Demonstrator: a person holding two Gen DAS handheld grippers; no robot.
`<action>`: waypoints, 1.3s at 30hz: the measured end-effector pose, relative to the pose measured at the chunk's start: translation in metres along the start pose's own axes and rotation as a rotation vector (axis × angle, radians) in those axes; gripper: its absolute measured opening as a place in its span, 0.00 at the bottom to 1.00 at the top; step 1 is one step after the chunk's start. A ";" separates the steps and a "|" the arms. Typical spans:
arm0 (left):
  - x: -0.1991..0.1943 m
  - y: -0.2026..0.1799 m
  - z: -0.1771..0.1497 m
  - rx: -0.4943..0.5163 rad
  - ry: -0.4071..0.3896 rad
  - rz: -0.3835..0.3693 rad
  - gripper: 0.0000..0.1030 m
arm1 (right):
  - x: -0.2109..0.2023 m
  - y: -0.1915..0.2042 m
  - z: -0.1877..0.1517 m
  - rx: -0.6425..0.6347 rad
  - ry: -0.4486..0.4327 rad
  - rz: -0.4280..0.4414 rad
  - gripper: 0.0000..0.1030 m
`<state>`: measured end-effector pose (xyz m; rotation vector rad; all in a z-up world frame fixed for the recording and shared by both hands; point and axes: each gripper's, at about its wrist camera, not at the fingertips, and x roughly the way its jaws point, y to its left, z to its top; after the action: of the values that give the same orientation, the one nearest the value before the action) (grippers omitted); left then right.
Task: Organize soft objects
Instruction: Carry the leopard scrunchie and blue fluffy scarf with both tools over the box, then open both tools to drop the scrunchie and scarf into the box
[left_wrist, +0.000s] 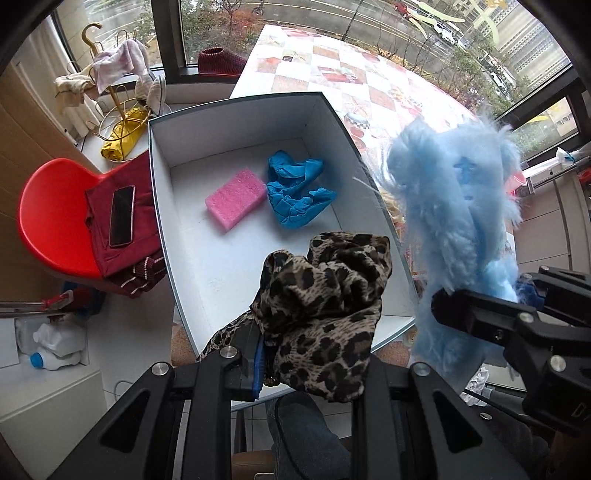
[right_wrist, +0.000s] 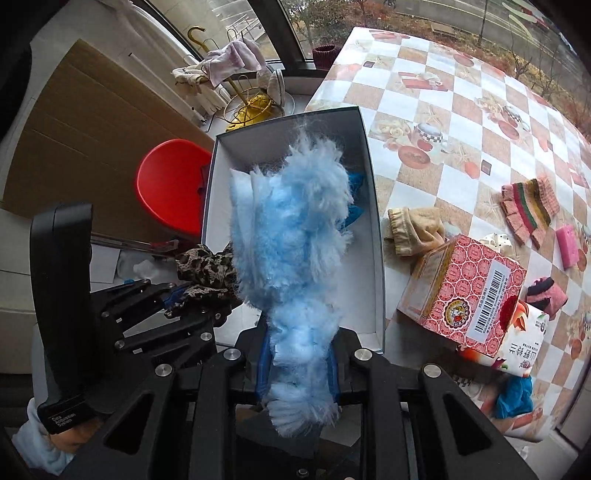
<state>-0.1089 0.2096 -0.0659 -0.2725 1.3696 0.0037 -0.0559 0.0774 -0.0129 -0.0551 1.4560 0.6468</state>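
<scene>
A surface covered in a checked oilcloth of white, tan and red squares (right_wrist: 461, 122) carries an open white cardboard box (right_wrist: 375, 221) directly ahead of the right tongs (right_wrist: 297, 363). To their right lie a crumpled beige knitted cloth (right_wrist: 413, 230), a red patterned carton (right_wrist: 461, 291), a striped knitted piece (right_wrist: 528, 208) and a pink foam sponge (right_wrist: 567, 245).

Daylit windows (left_wrist: 221, 33) face a street — red chair (left_wrist: 55, 221), checked tablecloth (right_wrist: 461, 110) inside.
</scene>
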 end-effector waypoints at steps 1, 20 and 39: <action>0.000 0.000 0.000 0.001 0.001 0.000 0.23 | 0.001 0.000 0.000 0.002 0.002 -0.001 0.25; 0.004 0.002 -0.001 -0.011 0.016 -0.006 0.24 | 0.004 -0.005 0.000 0.030 0.020 0.004 0.25; 0.009 0.004 -0.003 -0.027 0.032 -0.003 0.26 | 0.010 -0.008 0.001 0.042 0.038 0.002 0.25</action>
<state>-0.1107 0.2120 -0.0756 -0.2991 1.4014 0.0154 -0.0519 0.0752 -0.0251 -0.0328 1.5065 0.6195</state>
